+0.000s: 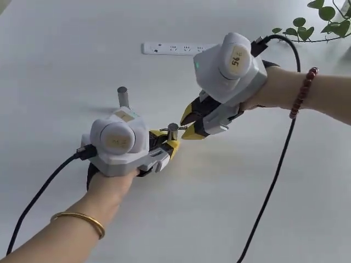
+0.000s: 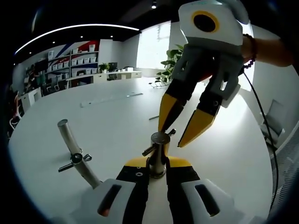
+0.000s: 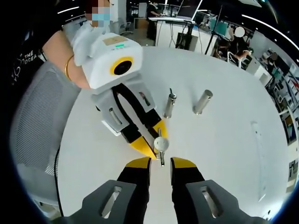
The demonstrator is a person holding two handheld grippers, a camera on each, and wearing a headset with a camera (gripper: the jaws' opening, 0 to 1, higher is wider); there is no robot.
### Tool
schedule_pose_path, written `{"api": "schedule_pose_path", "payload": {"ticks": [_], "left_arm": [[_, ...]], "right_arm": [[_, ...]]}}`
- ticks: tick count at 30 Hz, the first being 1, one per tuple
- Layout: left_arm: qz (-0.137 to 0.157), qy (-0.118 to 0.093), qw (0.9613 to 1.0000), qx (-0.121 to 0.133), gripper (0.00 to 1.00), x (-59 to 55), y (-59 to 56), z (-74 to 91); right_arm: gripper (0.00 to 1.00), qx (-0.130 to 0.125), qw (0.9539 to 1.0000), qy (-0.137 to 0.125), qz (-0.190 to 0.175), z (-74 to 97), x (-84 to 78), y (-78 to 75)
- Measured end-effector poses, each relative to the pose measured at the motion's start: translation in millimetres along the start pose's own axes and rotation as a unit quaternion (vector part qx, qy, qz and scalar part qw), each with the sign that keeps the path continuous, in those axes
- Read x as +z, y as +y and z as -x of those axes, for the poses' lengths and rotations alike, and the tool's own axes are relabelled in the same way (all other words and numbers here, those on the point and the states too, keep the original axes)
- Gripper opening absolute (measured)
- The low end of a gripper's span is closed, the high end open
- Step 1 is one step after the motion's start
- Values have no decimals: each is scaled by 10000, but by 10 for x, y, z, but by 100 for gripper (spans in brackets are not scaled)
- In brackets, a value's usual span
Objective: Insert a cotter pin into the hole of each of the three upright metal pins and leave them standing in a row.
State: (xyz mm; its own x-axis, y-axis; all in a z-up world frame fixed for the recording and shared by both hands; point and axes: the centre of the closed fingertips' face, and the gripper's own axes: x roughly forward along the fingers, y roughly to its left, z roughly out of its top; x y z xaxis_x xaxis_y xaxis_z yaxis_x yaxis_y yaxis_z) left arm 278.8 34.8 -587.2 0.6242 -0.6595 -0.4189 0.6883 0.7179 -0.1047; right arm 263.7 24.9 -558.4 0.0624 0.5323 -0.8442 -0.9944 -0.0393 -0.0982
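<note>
My left gripper (image 1: 167, 144) is shut on an upright metal pin (image 1: 173, 131), gripping it low on its shaft (image 2: 159, 156). A cotter pin (image 2: 148, 150) sits through the hole near that pin's top. The right gripper (image 1: 189, 125) hovers just right of it, open, and the cotter pin's end (image 3: 161, 157) lies between its yellow tips without being clamped. A second metal pin (image 2: 77, 156) with a cotter pin through it stands behind the left gripper (image 1: 123, 97). In the right gripper view a third, bare pin (image 3: 203, 101) stands beside the second pin (image 3: 170, 103).
A white power strip (image 1: 173, 48) lies at the far side of the white table (image 1: 230, 208). Plant leaves (image 1: 323, 22) hang over the far right corner. A black cable (image 1: 274, 175) trails from each gripper toward the near edge.
</note>
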Motion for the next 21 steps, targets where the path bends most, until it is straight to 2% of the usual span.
{"api": "schedule_pose_path", "payload": {"ticks": [4,9,11,21], "left_arm": [[-7,-15,10000,8,12,-2,-3,5],[51,-20,10000,15,12,-8,-3,9],[82,-24,10000,19,12,-9,4,2],[316,-43,9995,48,12,-31,6,-5]], "right_arm": [[6,-10,10000,60,28,45,-28,43],[0,-114,9999,91,34,43,-57,-17],[0,-185,9997,104,73,42,-57,-31],[0,-179,9998,74,45,3,-22,-8]]}}
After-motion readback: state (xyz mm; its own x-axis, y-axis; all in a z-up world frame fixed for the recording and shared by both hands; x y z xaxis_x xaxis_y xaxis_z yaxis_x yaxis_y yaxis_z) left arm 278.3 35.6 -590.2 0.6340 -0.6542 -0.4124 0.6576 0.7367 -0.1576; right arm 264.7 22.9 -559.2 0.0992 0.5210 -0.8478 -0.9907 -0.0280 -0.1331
